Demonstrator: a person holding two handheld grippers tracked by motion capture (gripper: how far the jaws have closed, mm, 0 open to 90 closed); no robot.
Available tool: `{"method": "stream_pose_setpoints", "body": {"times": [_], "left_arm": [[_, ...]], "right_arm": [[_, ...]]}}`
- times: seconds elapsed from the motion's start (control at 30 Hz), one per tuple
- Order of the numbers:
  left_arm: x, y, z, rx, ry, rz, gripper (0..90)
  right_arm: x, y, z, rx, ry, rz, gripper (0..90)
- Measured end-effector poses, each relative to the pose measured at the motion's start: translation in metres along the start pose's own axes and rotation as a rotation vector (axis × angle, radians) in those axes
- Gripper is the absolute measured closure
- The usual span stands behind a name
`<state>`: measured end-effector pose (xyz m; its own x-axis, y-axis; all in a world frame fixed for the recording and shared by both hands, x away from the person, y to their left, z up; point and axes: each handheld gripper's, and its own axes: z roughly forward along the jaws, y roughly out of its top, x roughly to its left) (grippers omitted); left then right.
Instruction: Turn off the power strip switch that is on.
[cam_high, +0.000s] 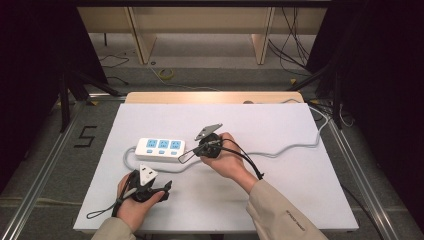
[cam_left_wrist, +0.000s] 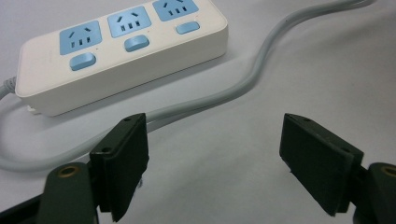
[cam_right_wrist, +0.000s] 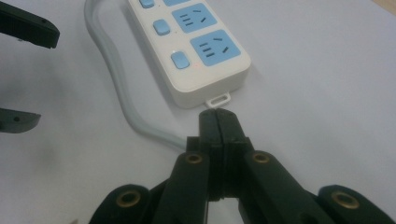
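Observation:
A white power strip (cam_high: 160, 149) with three blue sockets and blue switches lies on the white table (cam_high: 300, 200). Its grey cable (cam_high: 280, 150) loops round the left end and runs off to the right. My right gripper (cam_high: 181, 159) is shut with nothing between its jaws. In the right gripper view its tips (cam_right_wrist: 218, 122) rest just short of the small tab on the strip's (cam_right_wrist: 196, 51) near end. My left gripper (cam_high: 168, 190) stands open near the front edge. In the left gripper view it (cam_left_wrist: 219, 158) faces the strip (cam_left_wrist: 121, 51) and the cable (cam_left_wrist: 261, 70), holding nothing.
The table's wooden far edge (cam_high: 215, 96) borders a floor with loose cables (cam_high: 295, 50) and black stands on either side. In the right gripper view the left gripper's open jaw tips (cam_right_wrist: 28, 30) show at the left edge, beside the cable (cam_right_wrist: 116, 88).

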<state>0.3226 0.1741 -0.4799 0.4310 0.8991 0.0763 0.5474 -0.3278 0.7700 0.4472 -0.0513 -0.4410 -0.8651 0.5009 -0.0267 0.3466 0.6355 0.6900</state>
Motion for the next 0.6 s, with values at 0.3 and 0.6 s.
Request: {"method": "stream_pose_setpoints", "body": {"times": [0.3,0.6], "left_arm": [[0.000,0.000,0.000,-0.002,-0.002,-0.005,23.8],[0.000,0.000,0.000,-0.001,-0.001,-0.005,23.8]], "right_arm": [[0.002,0.005,0.005,0.006,-0.001,-0.002,90.0],[0.004,0.010,0.011,0.012,0.003,-0.004,90.0]]}}
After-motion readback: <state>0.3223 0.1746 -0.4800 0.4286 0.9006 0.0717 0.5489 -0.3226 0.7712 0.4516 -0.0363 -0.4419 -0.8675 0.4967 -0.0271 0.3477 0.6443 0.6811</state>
